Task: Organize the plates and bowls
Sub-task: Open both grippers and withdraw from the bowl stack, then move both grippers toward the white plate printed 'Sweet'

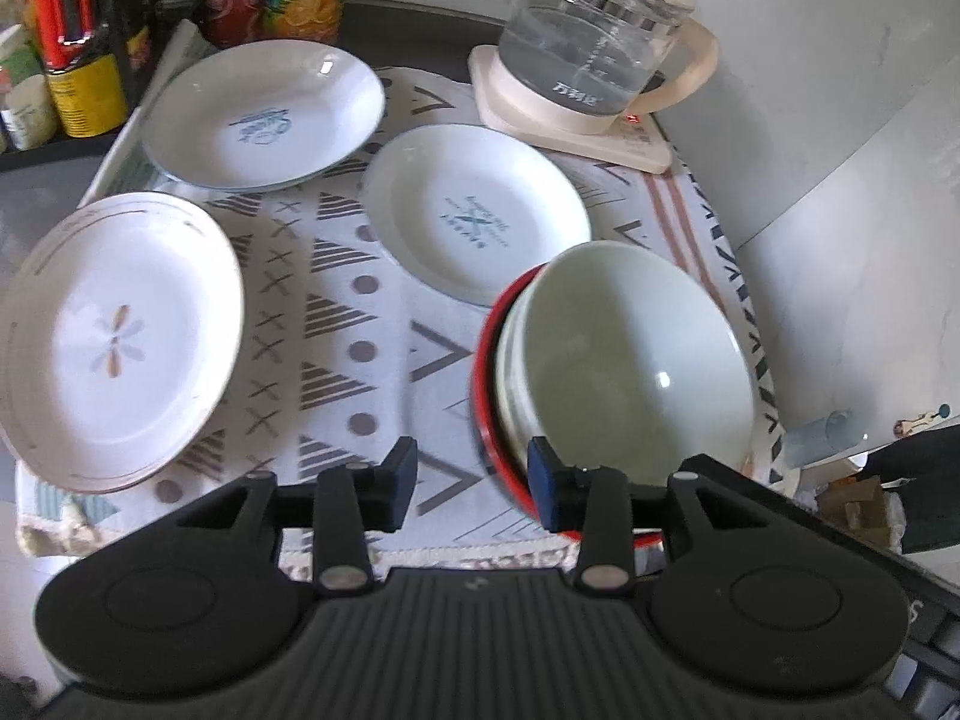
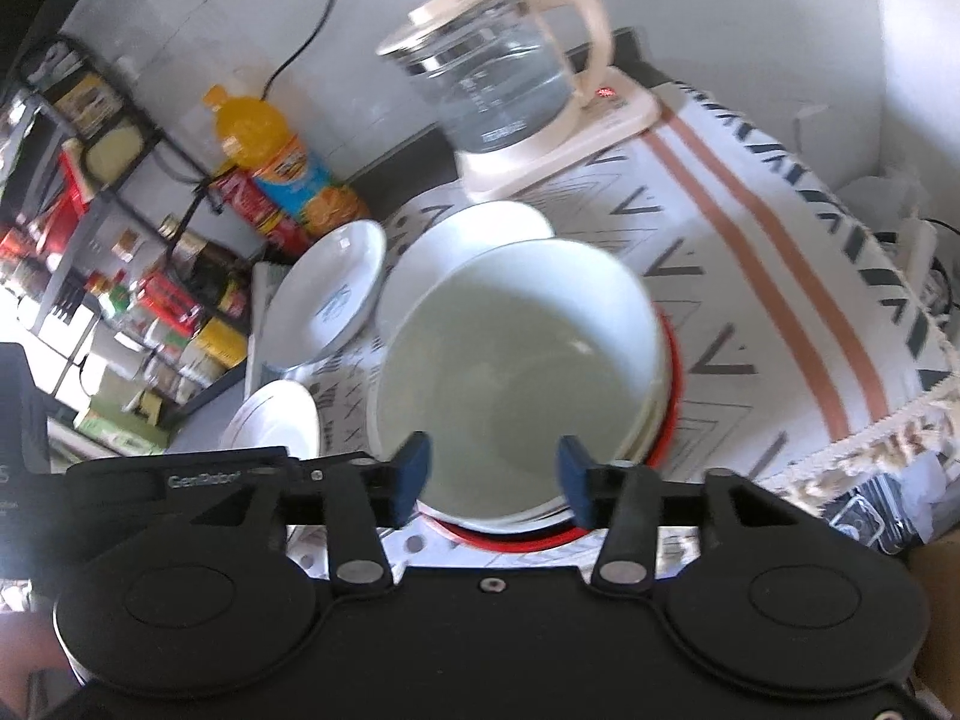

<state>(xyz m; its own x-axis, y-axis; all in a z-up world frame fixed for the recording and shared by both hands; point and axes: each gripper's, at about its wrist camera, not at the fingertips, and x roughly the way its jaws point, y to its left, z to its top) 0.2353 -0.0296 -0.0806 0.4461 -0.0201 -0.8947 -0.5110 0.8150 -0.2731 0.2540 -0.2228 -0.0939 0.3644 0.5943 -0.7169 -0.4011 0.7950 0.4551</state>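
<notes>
While the bowls (image 1: pixel 624 354) sit nested as a stack at lower right of the left wrist view, pale green one on top, white beneath, red rim outermost, no grasp on anything yet. Left hand-held gripper (image 1: pixel 471 483) spread wide and empty, its right-hand finger just in front of the stack's red edge, its left-hand finger over bare patterned cloth (image 1: pixel 336 324); stack thus lying to the right of the gripper's centre line. Right hand-held gripper (image 2: pixel 487 477) likewise wide and empty, with the same bowls (image 2: pixel 516 372) dead ahead, near rim between the two fingers in the right wrist view, though contact not determinable. By this judgement, right hand the better placed for the bowls; left hand nearer the three plates. Flower plate (image 1: pixel 120 342) at left of the frame, a printed plate (image 1: pixel 264 114) at upper left, another printed plate (image 1: pixel 474 210) at centre, all apart from each other on the cloth-covered worktop. Round things, so no long axis: only which rim point to pinch. Glass kettle (image 1: pixel 594 42) at upper right, well apart from the plates' likely stacking path.
</notes>
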